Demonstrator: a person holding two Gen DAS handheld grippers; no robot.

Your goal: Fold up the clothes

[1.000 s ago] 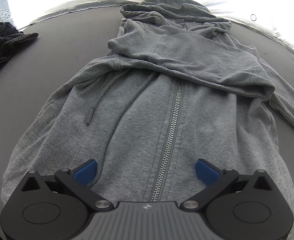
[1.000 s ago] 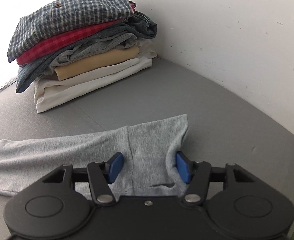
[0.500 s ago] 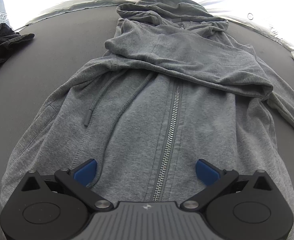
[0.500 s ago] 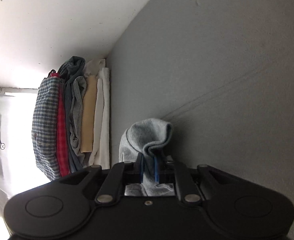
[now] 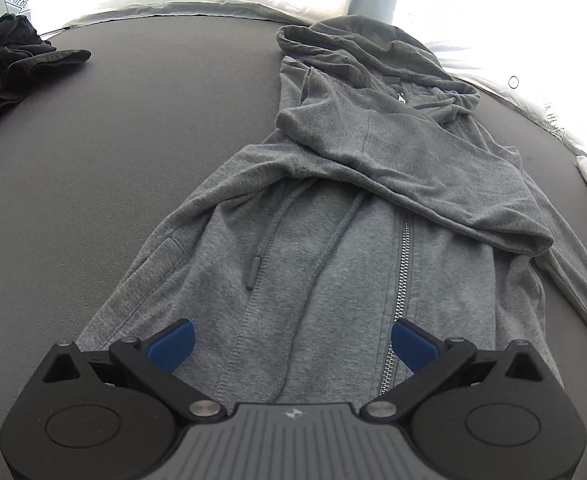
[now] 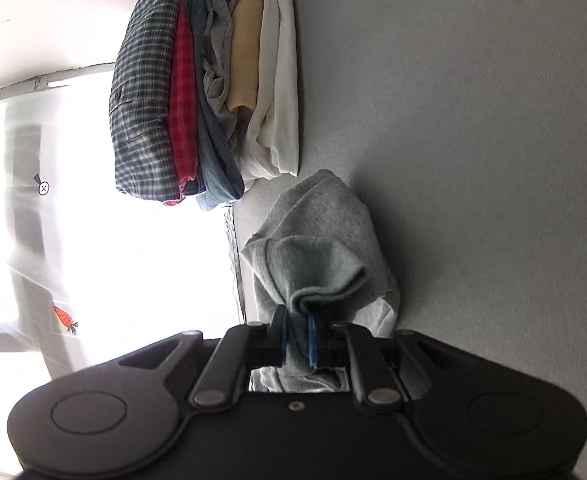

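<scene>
the grey hoodie point(image 5: 333, 248) lies flat on the dark grey table point(image 5: 113, 168), zip side up, its hood point(image 5: 357, 52) toward the far edge by the bright window and its hem toward the near edge. one sleeve point(image 5: 405, 160) is folded across the chest, from the left shoulder over to the right side. the metal zip point(image 5: 402, 280) runs down the front, and two drawstrings point(image 5: 261, 240) trail down to the left of it. the other sleeve runs off toward the right edge of the table

the left gripper point(image 5: 291, 344) hangs over the lower front of the hoodie with its blue pads point(image 5: 173, 342) spread wide apart; nothing is between them, and the zip passes just inside the right pad

the right gripper point(image 6: 296, 334) is rolled onto its side, so the table stands upright in its view. its pads are pressed together on a bunched fold of the hoodie's grey cuff point(image 6: 321, 256), which stands up off the table surface in front of the fingers

a pile of folded clothes point(image 6: 209, 88) sits near the table's far right corner against the white wall, a blue checked shirt on top, then red check, blue, grey, tan and white layers below. a heap of dark clothes point(image 5: 9, 64) lies at the far left corner of the table
</scene>
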